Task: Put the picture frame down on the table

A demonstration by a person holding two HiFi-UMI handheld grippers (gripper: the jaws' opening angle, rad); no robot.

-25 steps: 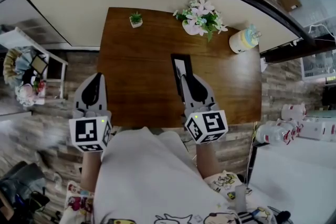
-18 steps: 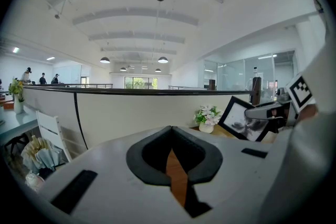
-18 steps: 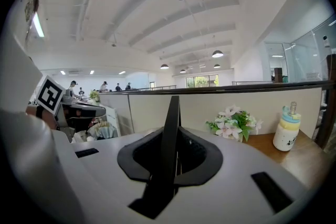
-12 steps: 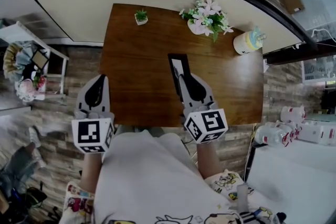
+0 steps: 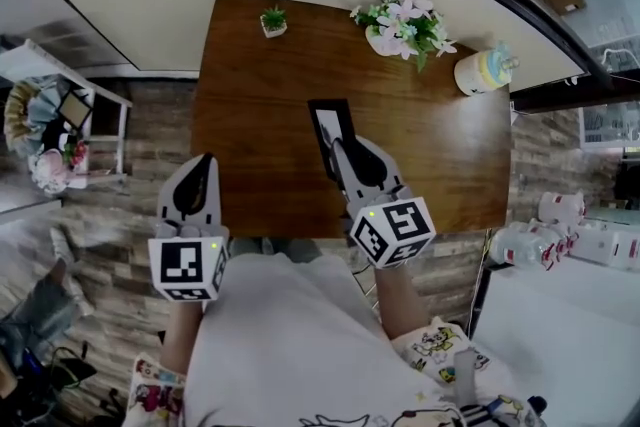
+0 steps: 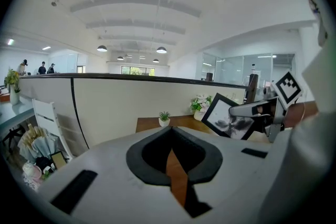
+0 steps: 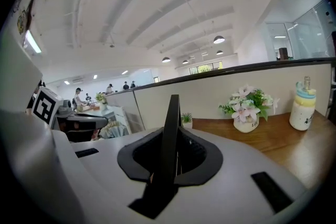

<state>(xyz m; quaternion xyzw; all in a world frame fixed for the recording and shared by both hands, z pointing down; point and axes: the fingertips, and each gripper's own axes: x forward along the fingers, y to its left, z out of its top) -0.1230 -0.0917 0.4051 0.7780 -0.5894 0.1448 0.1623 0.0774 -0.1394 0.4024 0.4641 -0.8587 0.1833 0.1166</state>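
Head view first: right gripper has its fingers pinching the near end of the picture frame. The frame stands on edge over the middle of the bench, its long axis running straight on from the fingers, away from me. Left gripper hangs by the bench's near-left corner, well apart from the frame, so the right hand alone carries the job.

Left gripper view: its fingers are pressed together at the tips with nothing between them. Off to the right I see the frame face-on and tilted, a pale print inside a dark border, clamped by the other gripper.

Right gripper view: the frame is a thin dark blade rising between the fingers, gripped edge-on. Whether its lower edge touches the bench I cannot tell. I judge the coming move to be downward, rolling the face flat.
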